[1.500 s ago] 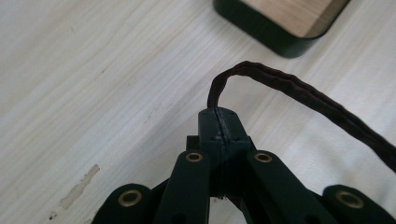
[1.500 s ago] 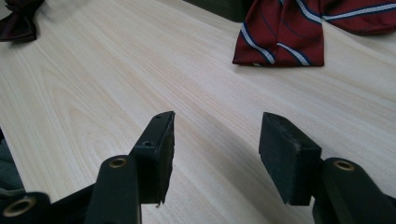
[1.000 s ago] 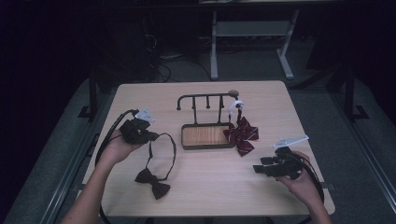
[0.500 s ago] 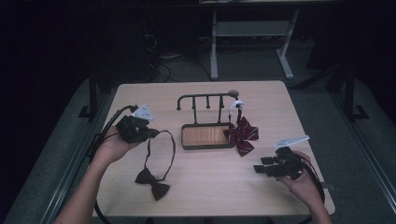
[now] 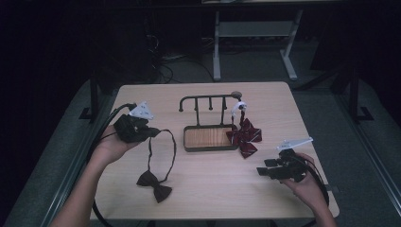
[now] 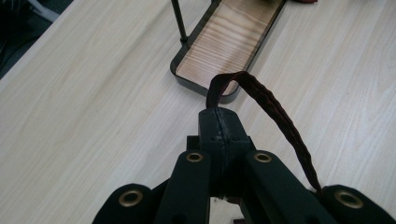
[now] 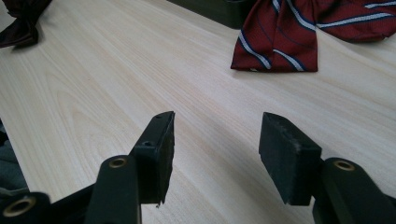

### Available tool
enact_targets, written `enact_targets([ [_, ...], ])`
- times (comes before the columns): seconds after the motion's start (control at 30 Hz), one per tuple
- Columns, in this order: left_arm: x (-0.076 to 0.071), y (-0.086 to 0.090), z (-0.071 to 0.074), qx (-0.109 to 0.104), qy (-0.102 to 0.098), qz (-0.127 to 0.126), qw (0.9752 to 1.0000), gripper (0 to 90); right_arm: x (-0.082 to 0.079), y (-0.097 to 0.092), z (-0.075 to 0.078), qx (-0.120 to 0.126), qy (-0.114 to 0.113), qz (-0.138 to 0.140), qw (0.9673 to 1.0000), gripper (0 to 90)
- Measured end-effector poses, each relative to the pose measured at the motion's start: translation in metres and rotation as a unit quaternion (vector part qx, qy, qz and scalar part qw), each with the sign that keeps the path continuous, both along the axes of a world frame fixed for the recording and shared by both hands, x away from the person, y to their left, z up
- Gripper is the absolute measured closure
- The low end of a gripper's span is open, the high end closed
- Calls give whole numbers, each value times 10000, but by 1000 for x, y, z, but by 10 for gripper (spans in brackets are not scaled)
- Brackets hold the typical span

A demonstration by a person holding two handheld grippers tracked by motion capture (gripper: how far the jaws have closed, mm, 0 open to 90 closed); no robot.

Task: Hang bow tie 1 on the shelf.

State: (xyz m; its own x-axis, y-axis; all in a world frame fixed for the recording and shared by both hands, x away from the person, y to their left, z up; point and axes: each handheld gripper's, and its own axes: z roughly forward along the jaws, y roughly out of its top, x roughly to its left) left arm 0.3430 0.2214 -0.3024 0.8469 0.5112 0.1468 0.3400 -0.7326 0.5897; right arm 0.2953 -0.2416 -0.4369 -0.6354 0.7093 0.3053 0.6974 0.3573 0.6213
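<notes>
A dark brown bow tie lies on the table near the front left, and its strap loops up to my left gripper. That gripper is shut on the strap, which arcs out of the closed jaws. A red striped bow tie hangs from the right end of a black hook rack with a wooden base tray. My right gripper rests low at the front right, open and empty, facing the red striped bow tie.
The light wooden table has bare room at the back and between the rack and my right hand. A white-legged desk frame stands on the dark floor beyond the far edge.
My left hand has lifted the strap a little, drawing the loop up off the table. The brown bow and my right gripper have stayed put.
</notes>
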Motion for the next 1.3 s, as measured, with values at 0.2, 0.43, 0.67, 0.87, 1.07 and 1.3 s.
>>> enact_targets([
  [0.2,-1,-1,7,-24,-45,-25,10000,900,0,-1,-1,-3,-7,-3,10000,452],
  [0.43,-1,-4,13,3,-105,-72,9999,900,0,-1,0,12,-33,-10,10000,452],
  [0.67,-1,-8,19,-3,-154,-109,9998,900,0,-1,0,24,-6,-36,10000,452],
  [0.87,1,-12,23,5,-198,-136,9997,900,0,-2,1,29,-15,-38,10000,452],
  [1.07,4,-16,26,3,-232,-140,9996,900,0,-3,1,34,-19,-37,10000,452],
  [1.3,8,-21,31,20,-276,-181,9995,900,0,-3,1,20,-28,-26,10000,452],
])
